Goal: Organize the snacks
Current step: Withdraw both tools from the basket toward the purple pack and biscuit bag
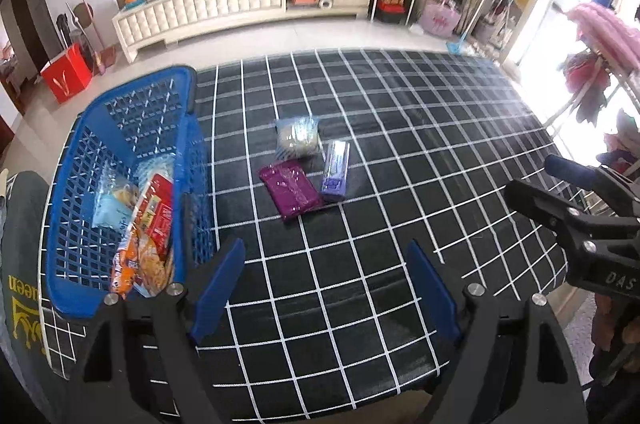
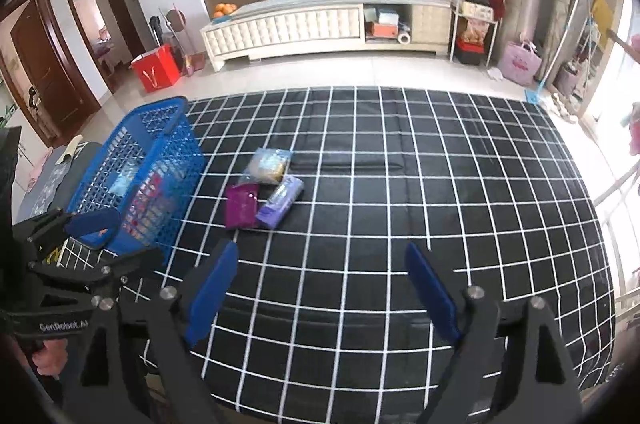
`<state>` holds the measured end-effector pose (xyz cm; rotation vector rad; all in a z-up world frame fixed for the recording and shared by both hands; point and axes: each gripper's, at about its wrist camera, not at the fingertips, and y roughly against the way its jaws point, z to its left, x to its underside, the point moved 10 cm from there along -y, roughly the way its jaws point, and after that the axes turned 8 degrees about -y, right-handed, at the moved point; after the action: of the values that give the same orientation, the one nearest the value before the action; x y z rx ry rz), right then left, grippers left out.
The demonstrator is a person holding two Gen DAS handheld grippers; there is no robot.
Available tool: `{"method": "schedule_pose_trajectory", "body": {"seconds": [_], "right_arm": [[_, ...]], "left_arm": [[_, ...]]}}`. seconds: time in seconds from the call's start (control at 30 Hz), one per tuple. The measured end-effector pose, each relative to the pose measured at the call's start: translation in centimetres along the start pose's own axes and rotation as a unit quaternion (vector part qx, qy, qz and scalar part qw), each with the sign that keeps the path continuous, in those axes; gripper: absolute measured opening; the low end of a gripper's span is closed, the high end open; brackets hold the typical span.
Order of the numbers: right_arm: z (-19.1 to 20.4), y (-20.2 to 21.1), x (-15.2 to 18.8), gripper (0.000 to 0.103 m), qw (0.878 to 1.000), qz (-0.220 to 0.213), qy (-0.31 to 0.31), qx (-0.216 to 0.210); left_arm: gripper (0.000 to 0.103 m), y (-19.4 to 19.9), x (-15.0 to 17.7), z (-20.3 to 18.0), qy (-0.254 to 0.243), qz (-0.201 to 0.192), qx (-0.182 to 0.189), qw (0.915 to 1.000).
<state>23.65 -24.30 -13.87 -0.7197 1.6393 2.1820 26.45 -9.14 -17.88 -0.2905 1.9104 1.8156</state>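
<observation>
A blue plastic basket [image 1: 100, 128] stands at the table's left edge, with several snack packets [image 1: 146, 224] inside. On the black grid cloth lie three snacks: a clear bag of pale biscuits [image 1: 298, 137], a magenta packet [image 1: 291, 190] and a lilac packet [image 1: 335, 171]. The same biscuit bag [image 2: 269, 162], magenta packet [image 2: 241, 205] and lilac packet [image 2: 281, 201] show beside the basket [image 2: 140, 144] in the right wrist view. My left gripper [image 1: 326, 256] is open and empty, near the basket's front corner. My right gripper [image 2: 320, 260] is open and empty, short of the packets.
The black cloth with white grid lines [image 1: 420, 164] covers the table. Beyond it stand a white low cabinet [image 2: 320, 24], a red box [image 2: 156, 68] on the floor and a shelf rack [image 2: 476, 4]. A hand [image 2: 50, 358] holds the left gripper's handle.
</observation>
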Motion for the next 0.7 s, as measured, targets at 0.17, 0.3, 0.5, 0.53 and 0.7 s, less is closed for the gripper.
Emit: {"method": "schedule_pose_trajectory", "body": {"seconds": [0.17,0.3,0.5,0.53,0.7], "right_arm": [[-1.2,-1.8,-0.4,0.089,1.000,0.013,-0.001,-0.002],[-2.1,-3.7,-1.0,0.089,1.000,0.030,-0.004,-0.002],[-3.8,-6.6,-1.7,0.089,0.999,0.050,-0.022,-0.002],[-4.1,-7.2,-1.7,0.089,0.998,0.054,-0.027,-0.004],[-4.7,-9.2,-2.0,0.089,0.997,0.069,-0.037,-0.014]], "left_arm": [[0.081,-2.2,-1.0,0.0,0.024,0.020,0.006,0.9995],[0.081,-4.2,-1.8,0.7,0.051,0.037,0.003,0.9980],[0.075,-7.8,-3.2,1.4,0.068,0.068,-0.012,0.9953],[0.073,-8.3,-3.5,1.5,0.069,0.069,-0.016,0.9951],[0.068,-11.2,-4.3,2.4,0.082,0.087,-0.040,0.9920]]}}
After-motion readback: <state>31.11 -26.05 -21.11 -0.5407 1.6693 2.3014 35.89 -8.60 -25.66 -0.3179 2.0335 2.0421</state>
